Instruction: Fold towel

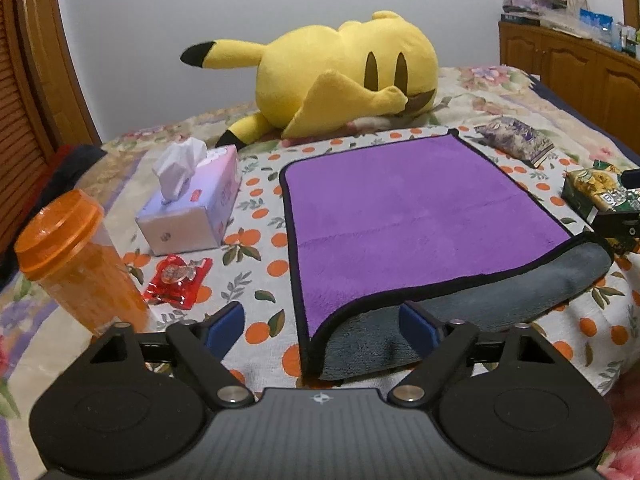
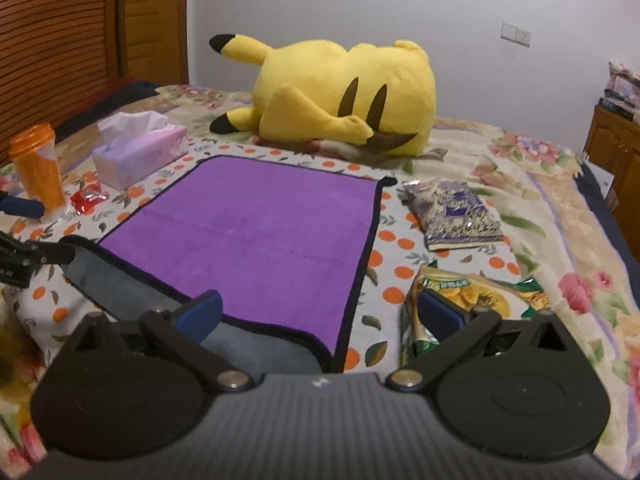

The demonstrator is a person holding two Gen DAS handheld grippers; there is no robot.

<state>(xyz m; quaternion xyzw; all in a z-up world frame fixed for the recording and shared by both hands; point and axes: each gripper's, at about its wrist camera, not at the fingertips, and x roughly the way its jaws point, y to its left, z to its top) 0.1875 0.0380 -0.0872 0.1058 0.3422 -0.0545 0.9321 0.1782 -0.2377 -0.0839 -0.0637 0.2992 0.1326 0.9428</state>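
A purple towel (image 1: 416,220) with black trim and a grey underside lies on the orange-print cloth on the bed. Its near edge droops over the cloth's front, showing the grey side (image 1: 460,320). My left gripper (image 1: 322,326) is open, its blue pads either side of the towel's near left corner. In the right wrist view the towel (image 2: 260,236) lies ahead, and my right gripper (image 2: 320,314) is open around its near right corner. The left gripper (image 2: 24,256) shows at the left edge of that view.
A yellow plush toy (image 1: 340,76) lies behind the towel. On the left are a tissue box (image 1: 192,208), an orange cup (image 1: 76,260) and a red wrapper (image 1: 178,280). On the right are a purple packet (image 2: 456,212) and a green snack bag (image 2: 476,296). A wooden cabinet (image 1: 568,68) stands far right.
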